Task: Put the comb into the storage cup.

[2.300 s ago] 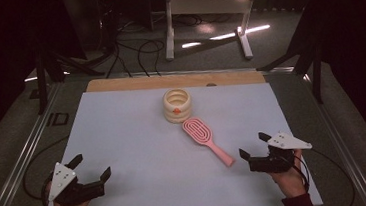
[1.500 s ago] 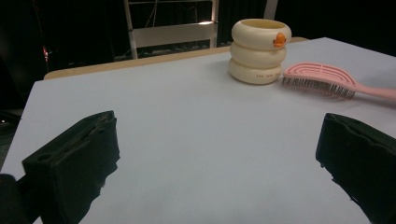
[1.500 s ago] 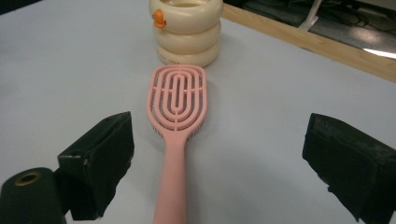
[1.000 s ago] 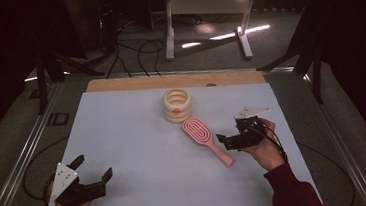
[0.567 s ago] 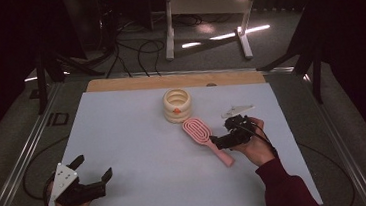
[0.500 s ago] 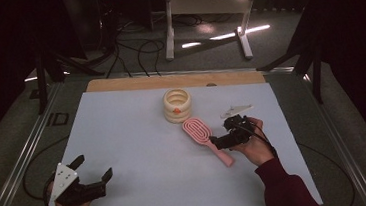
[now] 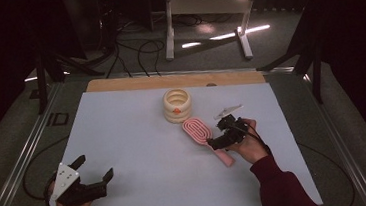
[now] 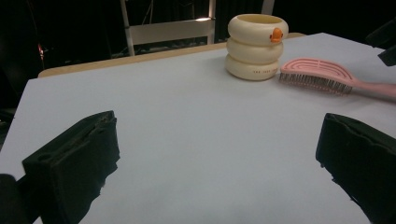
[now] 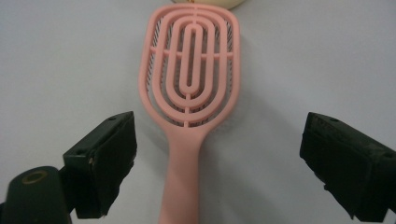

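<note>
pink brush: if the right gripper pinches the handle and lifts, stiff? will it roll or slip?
Pink brush looks like rigid moulded plastic, so probably stiff and light. It lies flat, bristles down, so unlikely to roll. The narrow, smooth handle may pivot between the open right gripper's jaws.

Two black handheld grippers, chunky blocky jaws with round screw holes in the tips, left gripper [image 7: 93, 180] and right gripper [image 7: 221, 134]. Grey three-cornered plate dotted with small holes on top of each, plus a thin black cable trailing off. Dark maroon sleeve [image 7: 283, 187] on the right arm.
</note>
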Demonstrator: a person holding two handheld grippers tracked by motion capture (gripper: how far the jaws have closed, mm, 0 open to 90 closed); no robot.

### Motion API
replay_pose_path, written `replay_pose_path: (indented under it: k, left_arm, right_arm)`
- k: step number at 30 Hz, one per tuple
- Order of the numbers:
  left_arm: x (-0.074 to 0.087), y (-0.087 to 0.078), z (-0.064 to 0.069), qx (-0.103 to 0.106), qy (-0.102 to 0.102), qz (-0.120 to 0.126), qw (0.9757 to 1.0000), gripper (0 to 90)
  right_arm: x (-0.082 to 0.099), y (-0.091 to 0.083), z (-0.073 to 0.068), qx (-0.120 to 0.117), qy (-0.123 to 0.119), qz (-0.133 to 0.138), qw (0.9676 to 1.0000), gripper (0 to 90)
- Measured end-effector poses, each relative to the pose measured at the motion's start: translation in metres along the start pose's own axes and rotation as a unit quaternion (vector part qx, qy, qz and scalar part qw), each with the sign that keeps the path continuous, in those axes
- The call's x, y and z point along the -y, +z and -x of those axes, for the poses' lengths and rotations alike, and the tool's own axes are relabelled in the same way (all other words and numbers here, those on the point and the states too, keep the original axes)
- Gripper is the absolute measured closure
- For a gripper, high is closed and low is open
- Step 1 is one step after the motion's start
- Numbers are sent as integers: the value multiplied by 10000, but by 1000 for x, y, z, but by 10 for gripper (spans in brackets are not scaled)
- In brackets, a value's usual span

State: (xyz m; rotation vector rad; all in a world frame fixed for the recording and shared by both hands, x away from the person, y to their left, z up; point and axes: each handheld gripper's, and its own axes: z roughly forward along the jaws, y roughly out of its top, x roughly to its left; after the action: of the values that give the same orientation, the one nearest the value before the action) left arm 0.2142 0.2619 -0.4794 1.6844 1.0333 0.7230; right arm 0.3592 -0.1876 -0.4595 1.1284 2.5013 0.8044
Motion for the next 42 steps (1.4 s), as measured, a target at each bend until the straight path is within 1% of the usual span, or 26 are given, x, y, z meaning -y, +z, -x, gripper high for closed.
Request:
replay_pose_path:
  k: [2, 4, 12, 13, 16, 23, 26, 30, 31, 32, 33, 35, 36, 37, 38, 42]
  left_arm:
    - [0, 0, 0, 2, -6, 1, 10000, 2]
    - [0, 0, 0, -2, 0, 1, 10000, 2]
    - [0, 0, 0, 6, -4, -2, 10000, 2]
    - [0, 0, 0, 6, -4, -2, 10000, 2]
    - [0, 0, 0, 4, -3, -4, 10000, 2]
    - [0, 0, 0, 1, 2, -10, 10000, 2]
    - [0, 0, 0, 1, 0, -13, 10000, 2]
    - [0, 1, 1, 10, 12, -22, 10000, 2]
    - [0, 1, 1, 10, 12, -22, 10000, 2]
    - [1, 1, 1, 12, 17, -31, 10000, 2]
    - [1, 1, 1, 14, 17, -33, 10000, 2]
    - [1, 1, 1, 14, 17, -33, 10000, 2]
    - [1, 1, 1, 15, 19, -32, 10000, 2]
    - [1, 1, 1, 16, 18, -32, 10000, 2]
    - [1, 1, 1, 14, 18, -33, 10000, 2]
    - [1, 2, 1, 17, 8, -44, 10000, 2]
  right_arm:
    - [0, 2, 0, -21, -10, -35, 10000, 110]
    - [-1, 7, -1, -52, -49, -178, 9998, 110]
    - [-2, 19, -5, -87, -112, -449, 9989, 142]
    - [-2, 19, -5, -87, -112, -449, 9989, 142]
    - [-1, 25, -7, -102, -142, -638, 9978, 163]
    - [-1, 34, -9, -101, -89, -869, 9961, 228]
    - [0, 37, -9, -124, -95, -939, 9955, 267]
    - [0, 41, -11, -138, -145, -989, 9949, 358]
    - [0, 41, -11, -138, -145, -989, 9949, 358]
    - [0, 41, -11, -127, -166, -1015, 9946, 388]
    - [1, 42, -13, -139, -193, -1041, 9943, 443]
    - [1, 43, -13, -158, -218, -1066, 9939, 443]
    - [1, 43, -13, -158, -218, -1066, 9939, 464]
    - [1, 45, -14, -153, -199, -1160, 9929, 523]
    - [1, 46, -14, -161, -190, -1198, 9925, 540]
    - [1, 47, -15, -192, -189, -1202, 9924, 600]
